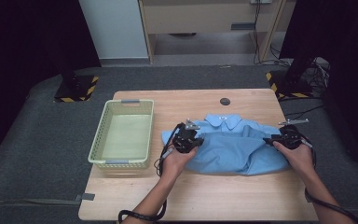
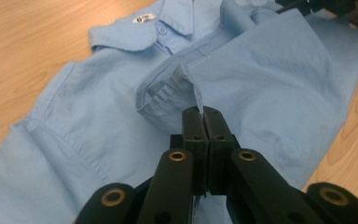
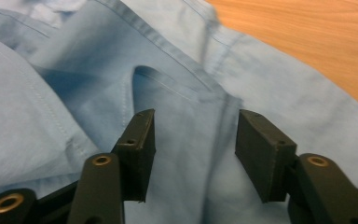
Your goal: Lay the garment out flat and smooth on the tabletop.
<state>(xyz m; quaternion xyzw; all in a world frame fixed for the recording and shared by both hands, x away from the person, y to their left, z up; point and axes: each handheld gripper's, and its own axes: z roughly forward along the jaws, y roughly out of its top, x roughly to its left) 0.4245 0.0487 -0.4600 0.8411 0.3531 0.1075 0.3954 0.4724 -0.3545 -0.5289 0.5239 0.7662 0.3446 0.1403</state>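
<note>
Folding a light blue shirt (image 1: 228, 147) looks to be the step in hand: the garment lies collar-up across the middle of the wooden table (image 1: 205, 196), just right of a pale green plastic basket (image 1: 101, 140) with a perforated wall. The left gripper (image 2: 204, 114) is clamped on a thin edge of the cloth, its jaws pressed together with the fabric rising out from between them beside a turned-over sleeve cuff (image 2: 163, 95). The right gripper (image 3: 193, 154) hangs over the shirt's right side with its jaws spread wide and nothing between them, a seamed fold (image 3: 168, 79) lying just beyond. The next move, I judge, calls for the right jaws to pinch a matching edge so both sides lift evenly. The cotton is soft, limp and lightly creased, with stitched seams and a buttoned collar (image 2: 161, 25); it will likely sag and slip if gripped shallowly.
</note>
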